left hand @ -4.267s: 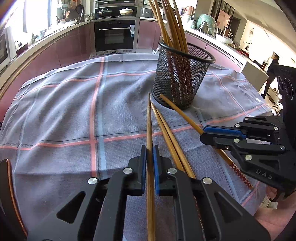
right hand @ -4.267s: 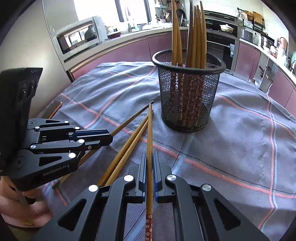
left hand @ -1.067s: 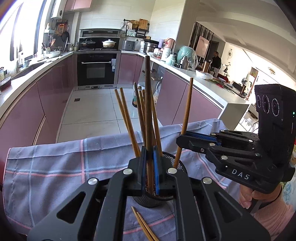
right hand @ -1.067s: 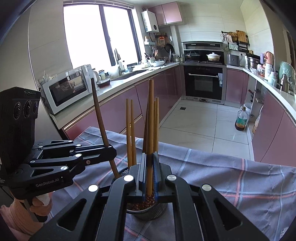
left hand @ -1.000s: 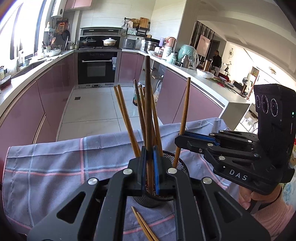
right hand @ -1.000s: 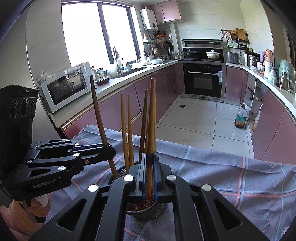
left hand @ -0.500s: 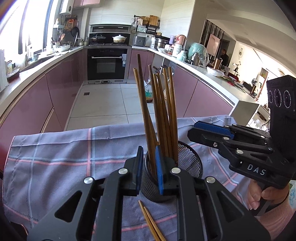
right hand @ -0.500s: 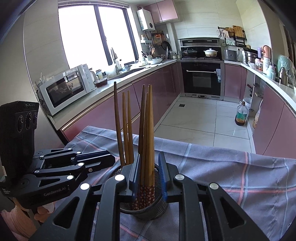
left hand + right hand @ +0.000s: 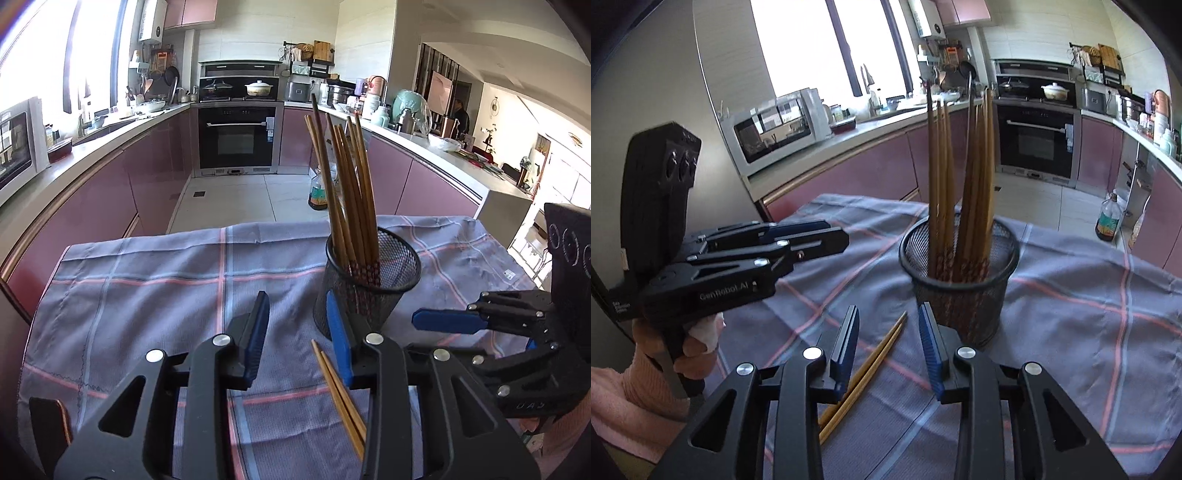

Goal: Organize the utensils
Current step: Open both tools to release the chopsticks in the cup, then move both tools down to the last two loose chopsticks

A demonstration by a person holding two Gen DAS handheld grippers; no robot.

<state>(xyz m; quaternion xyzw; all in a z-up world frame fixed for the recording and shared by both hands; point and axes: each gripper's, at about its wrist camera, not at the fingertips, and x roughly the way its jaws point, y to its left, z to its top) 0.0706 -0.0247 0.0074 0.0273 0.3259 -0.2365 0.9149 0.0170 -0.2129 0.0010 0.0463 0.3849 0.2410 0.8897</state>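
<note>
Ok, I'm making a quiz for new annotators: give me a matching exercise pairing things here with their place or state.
Things:
1. mesh cup
2. two loose chopsticks
3. left gripper
4. bundle of chopsticks

Place or state:
A. lying flat on the cloth
B. open, holding nothing
C. standing upright on the cloth
D. standing inside the cup

Pairs: 1-C, 2-A, 3-B, 4-D

2 wrist views, low and close over the plaid cloth [image 9: 147, 280]. Both face the mesh cup [image 9: 369, 288] [image 9: 960, 291] at frame centre, oven [image 9: 238, 138] behind.
</note>
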